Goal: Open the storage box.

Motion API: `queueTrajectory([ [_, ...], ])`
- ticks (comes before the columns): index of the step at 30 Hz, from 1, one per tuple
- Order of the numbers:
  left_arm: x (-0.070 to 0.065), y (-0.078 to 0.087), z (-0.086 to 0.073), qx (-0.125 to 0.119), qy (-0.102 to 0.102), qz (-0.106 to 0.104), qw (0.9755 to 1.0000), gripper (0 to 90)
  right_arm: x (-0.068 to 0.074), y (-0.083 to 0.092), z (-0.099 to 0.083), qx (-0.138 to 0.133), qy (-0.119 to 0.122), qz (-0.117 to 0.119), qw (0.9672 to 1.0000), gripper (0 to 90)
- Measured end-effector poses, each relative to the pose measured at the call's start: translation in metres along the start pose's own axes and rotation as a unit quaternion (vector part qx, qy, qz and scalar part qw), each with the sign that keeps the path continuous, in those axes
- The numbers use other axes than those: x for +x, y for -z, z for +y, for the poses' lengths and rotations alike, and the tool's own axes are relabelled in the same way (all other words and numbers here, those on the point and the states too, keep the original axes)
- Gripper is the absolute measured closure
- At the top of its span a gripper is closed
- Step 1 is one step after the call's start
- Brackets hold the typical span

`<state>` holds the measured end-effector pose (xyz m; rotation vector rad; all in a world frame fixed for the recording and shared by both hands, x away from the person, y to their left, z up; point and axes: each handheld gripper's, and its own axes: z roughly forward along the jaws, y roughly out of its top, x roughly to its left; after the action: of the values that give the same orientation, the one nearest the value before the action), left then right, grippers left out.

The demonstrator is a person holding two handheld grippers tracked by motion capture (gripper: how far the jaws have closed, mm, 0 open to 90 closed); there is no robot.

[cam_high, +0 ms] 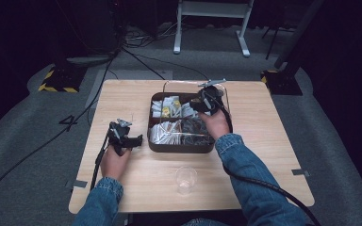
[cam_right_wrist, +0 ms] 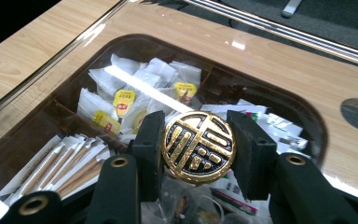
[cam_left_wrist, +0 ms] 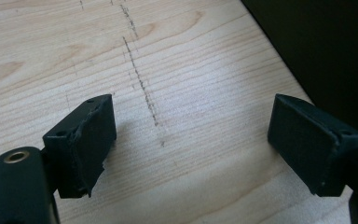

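Note:
My right gripper (cam_high: pixel 206 101) (cam_right_wrist: pixel 196 127) is shut on a round black-and-gold knob (cam_right_wrist: pixel 199 146), the handle of a clear lid (cam_high: pixel 176 83) (cam_right_wrist: pixel 261 23). The lid hangs over the far part of a dark compartment box (cam_high: pixel 181 147) in the middle of the table. Through the lid I see white tea bags with yellow tags (cam_right_wrist: pixel 123 102) and paper-wrapped sticks (cam_right_wrist: pixel 65 163). At the table's left, my left gripper (cam_high: pixel 136 140) (cam_left_wrist: pixel 191 140) stands open just above bare wood, with nothing between its pads.
A clear plastic cup (cam_high: pixel 185 179) stands upright near the table's front edge, in front of the box. The wooden table (cam_high: pixel 273 141) has bare wood on both sides of the box. Its edge (cam_left_wrist: pixel 279 60) runs close beside my left gripper.

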<state>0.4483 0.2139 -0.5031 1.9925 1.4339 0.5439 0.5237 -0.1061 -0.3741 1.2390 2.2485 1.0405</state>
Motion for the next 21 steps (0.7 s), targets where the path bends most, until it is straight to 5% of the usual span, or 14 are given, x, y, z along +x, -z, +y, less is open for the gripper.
queueTrajectory([
  [16,0.000,0.000,0.000,0.000,-0.001,0.001,1.0000,16.0,-0.041,0.031,0.001,-0.007,0.003,-0.016,0.9998,58.2],
  [21,0.000,0.000,0.000,0.000,0.000,0.000,1.0000,15.9,-0.060,0.043,0.000,-0.013,-0.013,-0.022,0.9996,58.2],
])
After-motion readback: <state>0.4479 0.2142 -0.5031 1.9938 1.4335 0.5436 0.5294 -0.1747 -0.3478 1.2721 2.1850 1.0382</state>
